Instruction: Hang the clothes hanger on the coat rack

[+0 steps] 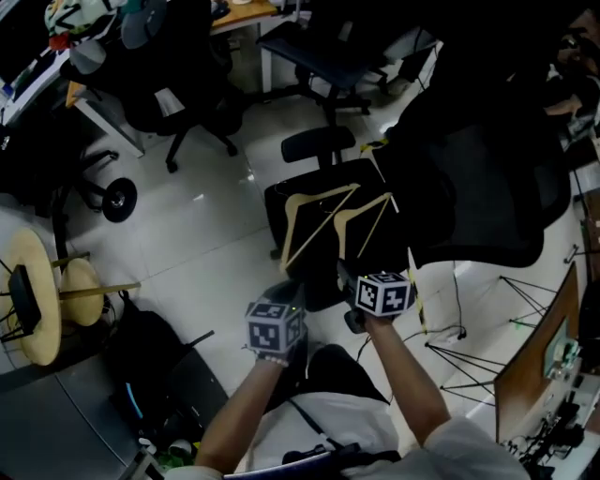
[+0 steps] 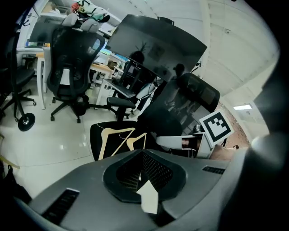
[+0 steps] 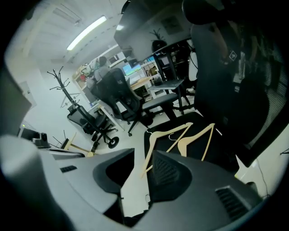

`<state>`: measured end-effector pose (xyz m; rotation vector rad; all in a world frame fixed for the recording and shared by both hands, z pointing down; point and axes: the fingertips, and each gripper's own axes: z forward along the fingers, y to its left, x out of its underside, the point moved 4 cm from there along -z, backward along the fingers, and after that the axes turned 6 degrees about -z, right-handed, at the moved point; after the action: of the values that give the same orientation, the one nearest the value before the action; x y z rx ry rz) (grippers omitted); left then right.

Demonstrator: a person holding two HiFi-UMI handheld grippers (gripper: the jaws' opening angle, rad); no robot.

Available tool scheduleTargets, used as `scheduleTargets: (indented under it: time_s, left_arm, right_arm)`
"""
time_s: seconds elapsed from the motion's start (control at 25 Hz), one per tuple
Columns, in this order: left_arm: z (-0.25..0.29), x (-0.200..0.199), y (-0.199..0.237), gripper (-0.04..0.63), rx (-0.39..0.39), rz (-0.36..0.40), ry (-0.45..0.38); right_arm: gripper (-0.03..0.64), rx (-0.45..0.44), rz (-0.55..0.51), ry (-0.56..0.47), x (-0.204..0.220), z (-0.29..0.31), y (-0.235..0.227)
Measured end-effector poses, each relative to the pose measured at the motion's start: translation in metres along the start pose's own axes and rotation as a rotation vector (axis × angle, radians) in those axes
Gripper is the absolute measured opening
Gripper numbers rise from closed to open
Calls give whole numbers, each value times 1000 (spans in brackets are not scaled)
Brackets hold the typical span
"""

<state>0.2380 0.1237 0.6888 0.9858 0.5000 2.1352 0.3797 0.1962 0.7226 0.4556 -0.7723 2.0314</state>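
Note:
Two pale wooden hangers lie side by side on a black office chair seat (image 1: 292, 246), the left hanger (image 1: 319, 228) and the right hanger (image 1: 362, 208). They also show in the left gripper view, left hanger (image 2: 110, 135) and right hanger (image 2: 137, 138), and in the right gripper view, left hanger (image 3: 166, 133) and right hanger (image 3: 195, 137). My left gripper (image 1: 286, 289) (image 2: 141, 174) hovers short of the seat's near edge, jaws shut and holding nothing. My right gripper (image 1: 362, 274) (image 3: 137, 160) is open, aimed at the hangers, with only floor in its gap. A black coat rack (image 3: 62, 85) stands far off.
A tall black chair back (image 1: 487, 178) rises right of the seat. More office chairs (image 1: 169, 84) and desks (image 1: 246, 13) stand beyond on the pale floor. A wooden stand (image 1: 42, 295) is at the left, a black bag (image 1: 150, 361) near my feet, and cables (image 1: 450, 333) at the right.

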Motion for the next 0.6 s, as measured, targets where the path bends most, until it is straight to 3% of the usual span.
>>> scheduleTargets:
  time_s: [0.6]
  left_arm:
    - [88, -5, 19, -9, 25, -28, 85]
  right_arm:
    - [200, 188, -20, 193, 43, 124, -106]
